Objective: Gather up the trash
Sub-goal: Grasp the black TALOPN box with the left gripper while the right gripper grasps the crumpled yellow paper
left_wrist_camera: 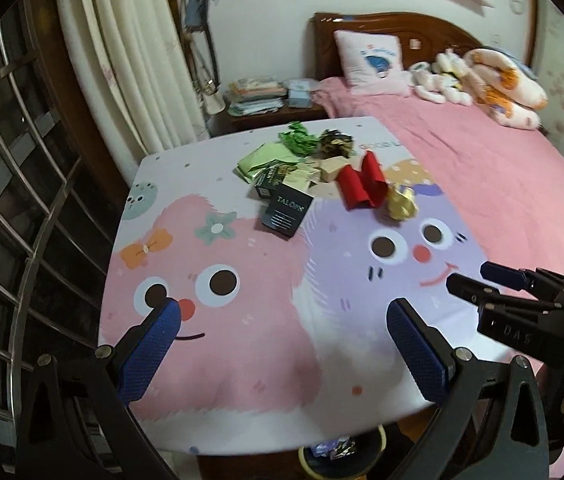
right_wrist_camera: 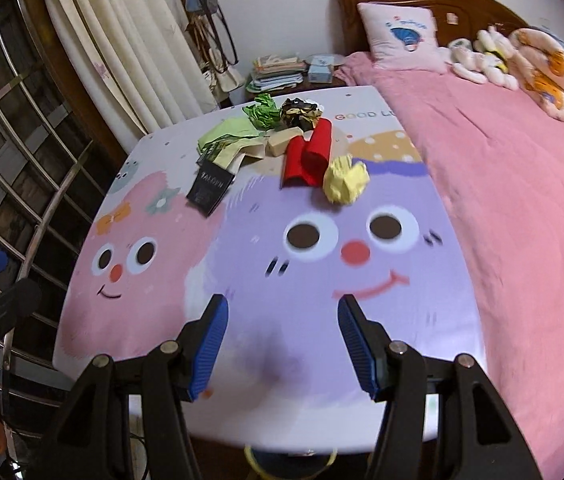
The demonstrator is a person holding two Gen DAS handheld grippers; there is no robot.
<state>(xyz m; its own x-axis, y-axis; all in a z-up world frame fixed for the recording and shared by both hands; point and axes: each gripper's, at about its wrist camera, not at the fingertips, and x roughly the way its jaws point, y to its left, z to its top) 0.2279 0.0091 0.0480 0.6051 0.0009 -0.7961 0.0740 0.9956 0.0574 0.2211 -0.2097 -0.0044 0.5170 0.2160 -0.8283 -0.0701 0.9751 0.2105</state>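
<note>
A heap of trash lies at the far end of the cartoon-printed table (left_wrist_camera: pixel 241 340) (right_wrist_camera: pixel 302 280): a black box (left_wrist_camera: pixel 286 214) (right_wrist_camera: pixel 209 191), a folded red paper (left_wrist_camera: pixel 363 184) (right_wrist_camera: pixel 308 156), a crumpled yellow ball (left_wrist_camera: pixel 401 202) (right_wrist_camera: pixel 346 182), green paper (left_wrist_camera: pixel 300 140) (right_wrist_camera: pixel 261 110), a dark foil wad (left_wrist_camera: pixel 336 144) (right_wrist_camera: pixel 300 114) and beige pieces (left_wrist_camera: pixel 330 168) (right_wrist_camera: pixel 282 144). My left gripper (left_wrist_camera: pixel 282 316) is open and empty over the near table. My right gripper (right_wrist_camera: pixel 282 312) is open and empty; it also shows in the left wrist view (left_wrist_camera: pixel 478 276).
A bin (left_wrist_camera: pixel 338 450) (right_wrist_camera: pixel 290 458) with some trash stands under the table's near edge. A pink bed (left_wrist_camera: pixel 482 168) (right_wrist_camera: pixel 522 200) borders the table's right side. A barred window (left_wrist_camera: pixel 21 200) is on the left. A nightstand with stacked papers (left_wrist_camera: pixel 261 96) stands behind.
</note>
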